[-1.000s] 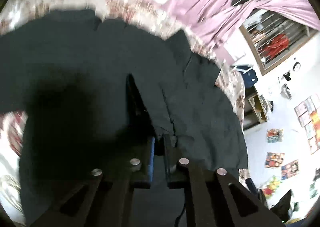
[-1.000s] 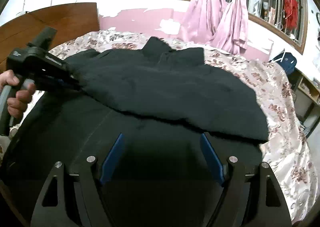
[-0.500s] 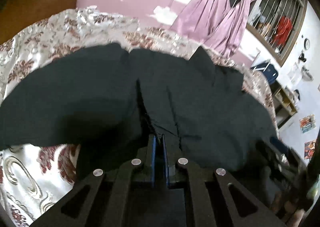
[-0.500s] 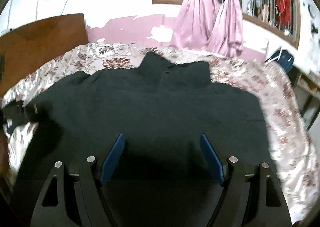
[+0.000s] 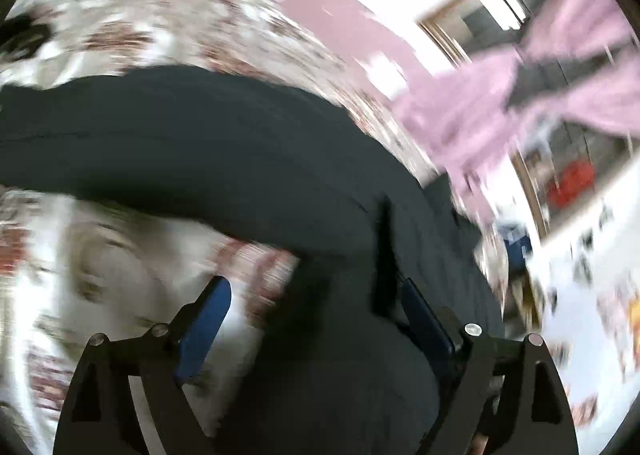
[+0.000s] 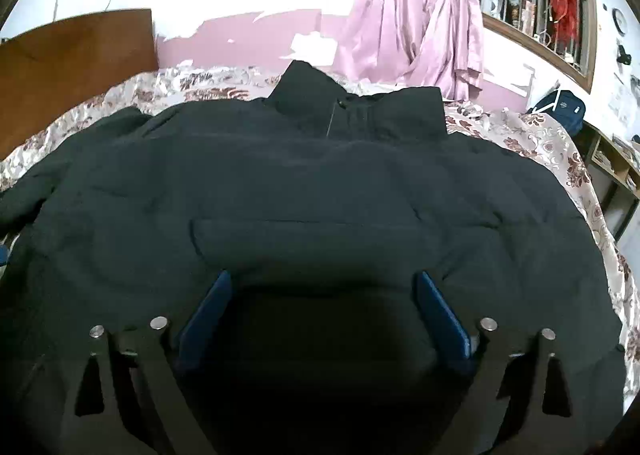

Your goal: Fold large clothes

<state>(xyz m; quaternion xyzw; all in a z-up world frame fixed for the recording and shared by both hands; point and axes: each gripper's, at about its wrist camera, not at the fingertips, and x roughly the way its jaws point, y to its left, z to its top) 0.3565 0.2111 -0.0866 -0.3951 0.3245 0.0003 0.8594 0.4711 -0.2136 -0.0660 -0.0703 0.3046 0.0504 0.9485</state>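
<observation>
A large black padded jacket lies spread across the flowered bedspread, collar toward the far wall. In the blurred left wrist view the jacket runs from the left edge to the lower right. My left gripper hangs over the jacket's edge where it meets the bedspread; its jaws are opening wide and the pads press on nothing. My right gripper hovers over the jacket's near part, jaws opening, blue pads far apart with only cloth below them.
A wooden headboard stands at the back left. Pink curtains hang at a barred window on the far wall. A blue bag and low shelves stand beside the bed at right.
My left gripper let go of the jacket fold, its jaws sprang wide, and it swung over to the jacket's edge. My right gripper sank toward the jacket and spread its jaws further.
</observation>
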